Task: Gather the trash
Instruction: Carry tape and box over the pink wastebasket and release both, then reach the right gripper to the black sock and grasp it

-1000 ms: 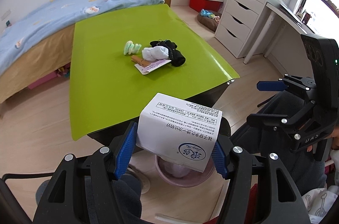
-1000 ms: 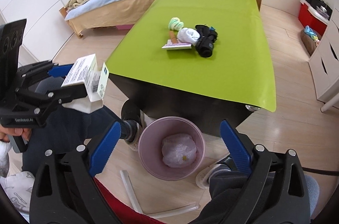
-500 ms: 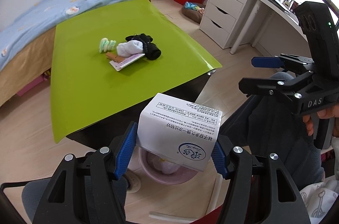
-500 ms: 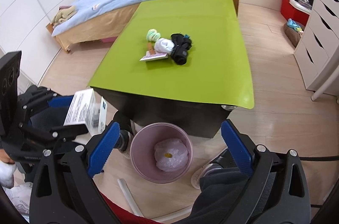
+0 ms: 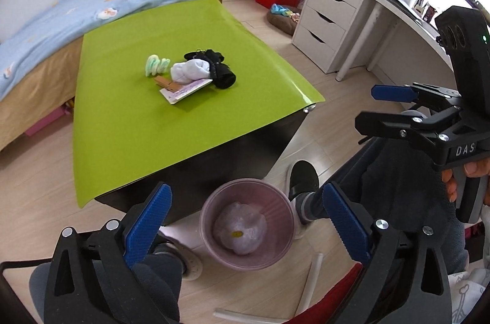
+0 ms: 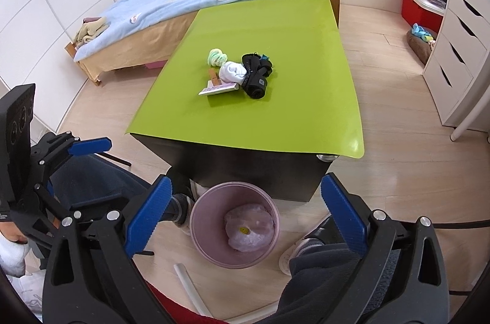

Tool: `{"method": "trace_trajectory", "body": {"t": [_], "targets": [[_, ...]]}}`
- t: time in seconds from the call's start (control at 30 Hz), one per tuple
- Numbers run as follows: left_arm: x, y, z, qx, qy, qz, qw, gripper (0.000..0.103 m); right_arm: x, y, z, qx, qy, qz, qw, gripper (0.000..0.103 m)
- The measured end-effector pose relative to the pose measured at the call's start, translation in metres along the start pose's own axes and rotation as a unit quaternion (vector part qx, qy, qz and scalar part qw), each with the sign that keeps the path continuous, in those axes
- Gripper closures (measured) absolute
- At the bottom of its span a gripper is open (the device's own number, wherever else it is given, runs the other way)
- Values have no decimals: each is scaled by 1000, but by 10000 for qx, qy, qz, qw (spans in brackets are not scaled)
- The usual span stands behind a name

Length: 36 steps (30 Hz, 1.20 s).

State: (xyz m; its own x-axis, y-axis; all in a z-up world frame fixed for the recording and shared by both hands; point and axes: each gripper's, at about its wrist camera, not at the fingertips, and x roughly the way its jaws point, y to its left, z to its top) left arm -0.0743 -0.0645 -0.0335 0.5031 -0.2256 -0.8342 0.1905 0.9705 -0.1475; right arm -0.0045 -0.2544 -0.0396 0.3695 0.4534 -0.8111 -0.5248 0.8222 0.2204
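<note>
A pink bin stands on the floor below the table's near edge and holds a crumpled plastic bag; it also shows in the right wrist view. My left gripper is open and empty, right above the bin. My right gripper is open and empty above the bin too. The white carton is not in sight. On the green table lie a flat packet, a white wad, a black bundle and a green-white item.
A bed runs along the table's far left. White drawers and a desk stand at the right. The person's shoes and legs flank the bin. A white tube lies on the floor.
The left gripper has opened and the white carton it held is gone from its jaws. Both grippers shifted slightly over the bin.
</note>
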Motion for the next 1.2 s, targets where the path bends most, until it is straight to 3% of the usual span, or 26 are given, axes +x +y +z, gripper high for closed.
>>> {"method": "trace_trajectory", "body": {"t": [0.2, 0.6, 0.9, 1.2], "targets": [[-2, 10, 1, -177, -70, 205, 9996, 8, 5, 3, -1, -20, 62, 61, 10000, 4], [-5, 27, 7, -376, -194, 265, 9988, 7, 15, 8, 9, -93, 106, 142, 9998, 3], [-6, 48, 22, -659, -305, 337, 9968, 7, 43, 5, 51, -198, 181, 125, 9996, 3], [-7, 60, 29, -838, -346, 386, 9951, 8, 104, -9, 105, -189, 590, -117, 9980, 3]]}}
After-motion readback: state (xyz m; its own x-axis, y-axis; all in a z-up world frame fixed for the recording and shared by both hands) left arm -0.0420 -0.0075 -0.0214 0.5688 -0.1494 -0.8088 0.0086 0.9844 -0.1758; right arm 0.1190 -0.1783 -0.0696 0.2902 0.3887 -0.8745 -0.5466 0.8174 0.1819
